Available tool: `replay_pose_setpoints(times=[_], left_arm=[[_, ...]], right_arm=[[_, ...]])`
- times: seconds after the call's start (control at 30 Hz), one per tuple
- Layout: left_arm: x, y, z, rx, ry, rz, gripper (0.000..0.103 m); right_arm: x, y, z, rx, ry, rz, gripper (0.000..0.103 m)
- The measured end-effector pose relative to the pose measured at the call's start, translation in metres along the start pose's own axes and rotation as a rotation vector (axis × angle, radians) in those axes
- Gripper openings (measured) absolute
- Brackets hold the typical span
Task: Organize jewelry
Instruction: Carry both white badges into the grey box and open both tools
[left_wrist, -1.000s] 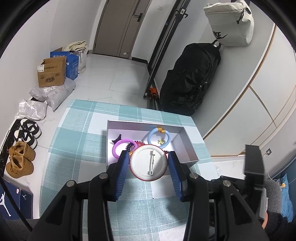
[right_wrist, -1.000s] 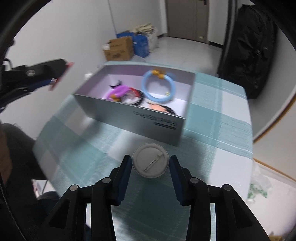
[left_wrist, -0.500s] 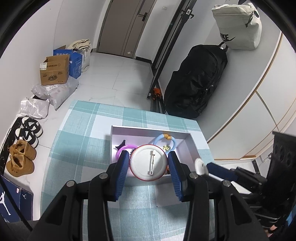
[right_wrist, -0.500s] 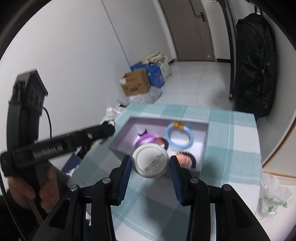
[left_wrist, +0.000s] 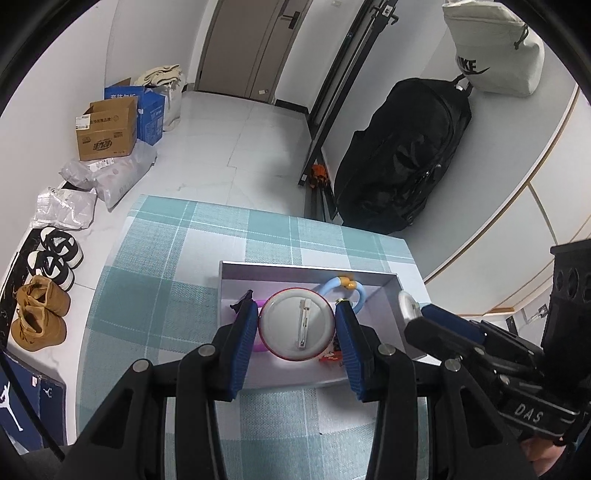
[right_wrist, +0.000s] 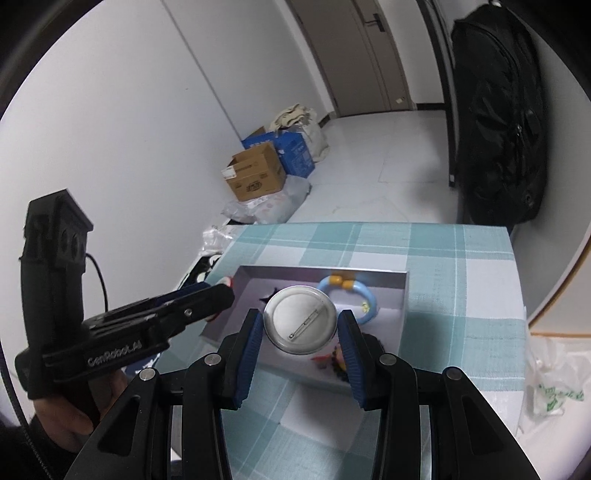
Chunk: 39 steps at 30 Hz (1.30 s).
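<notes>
The left tool (left_wrist: 297, 328) is clamped on a round red-rimmed pin badge (left_wrist: 295, 323) (pin side up) above the open grey cardboard box (left_wrist: 306, 266) on the checked bench (left_wrist: 162, 288); at 3 o'clock, the right tool (right_wrist: 300, 326) grips a round silver pin badge (right_wrist: 300, 320)

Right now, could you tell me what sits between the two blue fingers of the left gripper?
A round pin badge with a red rim, its pin side up, is clamped in the left gripper above the grey box, as the left wrist view shows.
</notes>
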<state>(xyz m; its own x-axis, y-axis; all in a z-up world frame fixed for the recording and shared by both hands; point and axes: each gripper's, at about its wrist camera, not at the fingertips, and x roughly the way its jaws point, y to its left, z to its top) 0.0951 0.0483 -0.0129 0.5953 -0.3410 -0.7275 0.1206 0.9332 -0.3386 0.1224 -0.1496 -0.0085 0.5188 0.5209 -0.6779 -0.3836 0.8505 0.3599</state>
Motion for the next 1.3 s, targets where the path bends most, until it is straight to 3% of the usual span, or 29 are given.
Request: replay_pose_setpoints(times=[0.7,0.97,1.13,1.3], left_arm=[[0.032,0.000,0.013,0.015,0.086,0.041,0.038],[0.041,0.003,0.015,-0.020,0.133,0.006,0.038],[0.037,0.002,0.015,-0.039,0.114,-0.017,0.057],[0.028,-0.001,0.014,-0.022,0.080,0.005,0.058]], right_arm=[[0.037,-0.019,0.017,0.078,0.069,-0.003,0.041],[0.043,-0.028,0.014,0.108,0.094,-0.031,0.043],[0.034,-0.033,0.014,0.125,0.070,-0.036,0.049],[0.025,-0.030,0.014,0.102,0.034,-0.045,0.056]])
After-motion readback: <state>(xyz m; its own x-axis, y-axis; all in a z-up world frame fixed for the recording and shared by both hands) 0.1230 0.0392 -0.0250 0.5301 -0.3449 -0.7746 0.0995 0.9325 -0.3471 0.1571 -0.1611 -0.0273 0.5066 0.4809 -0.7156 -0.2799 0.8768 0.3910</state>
